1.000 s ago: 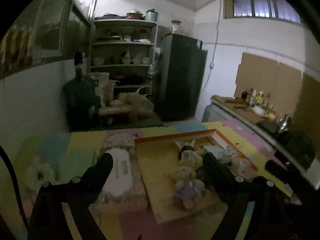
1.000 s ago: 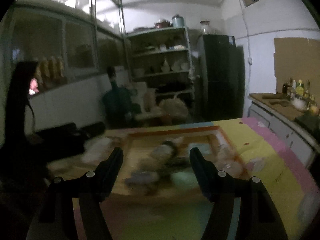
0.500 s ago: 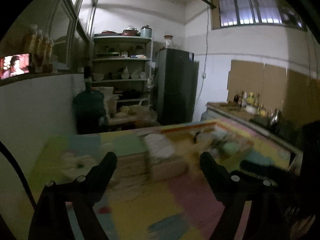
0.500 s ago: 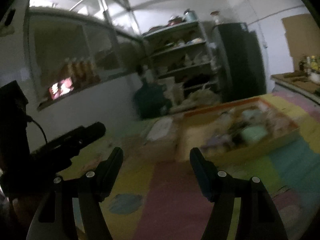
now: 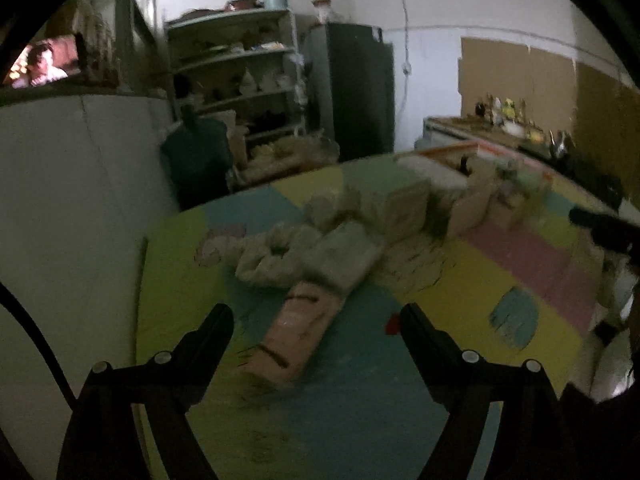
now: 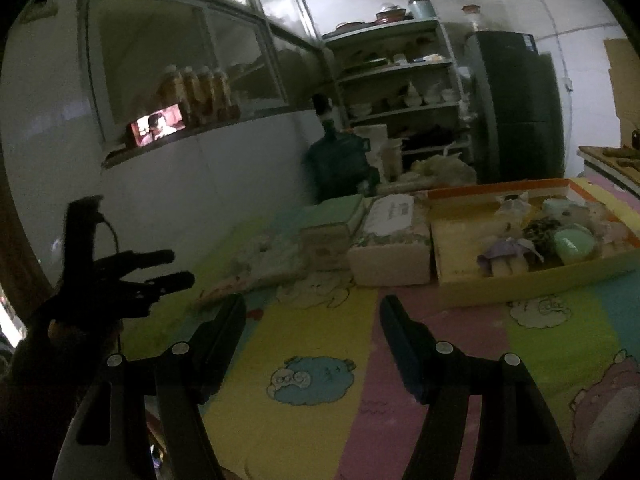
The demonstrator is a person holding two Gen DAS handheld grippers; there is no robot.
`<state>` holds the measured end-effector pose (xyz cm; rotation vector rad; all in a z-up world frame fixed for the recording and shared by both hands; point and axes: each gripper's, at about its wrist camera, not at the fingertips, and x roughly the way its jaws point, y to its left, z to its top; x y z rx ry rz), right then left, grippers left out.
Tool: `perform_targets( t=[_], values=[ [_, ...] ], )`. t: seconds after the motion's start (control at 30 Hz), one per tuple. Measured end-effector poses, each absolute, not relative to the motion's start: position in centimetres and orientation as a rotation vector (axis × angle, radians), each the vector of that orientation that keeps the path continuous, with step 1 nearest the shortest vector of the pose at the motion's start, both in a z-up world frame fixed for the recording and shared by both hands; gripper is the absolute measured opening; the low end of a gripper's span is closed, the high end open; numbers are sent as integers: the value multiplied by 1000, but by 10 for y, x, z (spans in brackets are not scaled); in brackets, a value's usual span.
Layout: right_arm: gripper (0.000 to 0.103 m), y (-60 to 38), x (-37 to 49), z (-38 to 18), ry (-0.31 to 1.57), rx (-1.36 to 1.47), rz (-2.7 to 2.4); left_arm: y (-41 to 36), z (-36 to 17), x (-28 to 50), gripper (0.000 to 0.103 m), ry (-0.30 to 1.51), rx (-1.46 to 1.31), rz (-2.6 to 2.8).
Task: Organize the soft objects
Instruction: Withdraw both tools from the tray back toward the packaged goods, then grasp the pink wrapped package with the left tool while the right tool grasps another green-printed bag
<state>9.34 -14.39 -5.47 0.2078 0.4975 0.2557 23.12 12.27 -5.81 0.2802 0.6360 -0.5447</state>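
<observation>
Pink pack (image 5: 301, 330) newly between hand-held gripper (image 5: 316, 322) jaws

bare mat (image 6: 320, 344) ahead, boxes (image 6: 390, 248) blocking beyond

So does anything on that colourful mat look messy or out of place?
Yes: a loose heap of pale soft packs sprawls on the mat, one pink pack lying askew in front, while the plush toys sit gathered in the orange-edged tray.

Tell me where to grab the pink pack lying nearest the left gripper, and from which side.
Grip the pink pack across its narrow width near the close end, coming down from above. It lies flat and long, pointing away between the left gripper's open, empty jaws, so probably little turning is needed.
</observation>
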Motion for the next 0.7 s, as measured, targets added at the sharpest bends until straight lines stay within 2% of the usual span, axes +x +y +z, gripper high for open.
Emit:
perform_targets(
  t=[0.57,0.6,0.7],
  values=[
    [71,-151,109,-67,548,210,237,108,-113,290,77,868,333,-624],
    [71,-151,110,-67,549,211,237,109,-113,292,75,876,312,-626],
    [71,-150,114,-69,558,212,239,113,-111,288,50,870,273,-597]
  ],
)
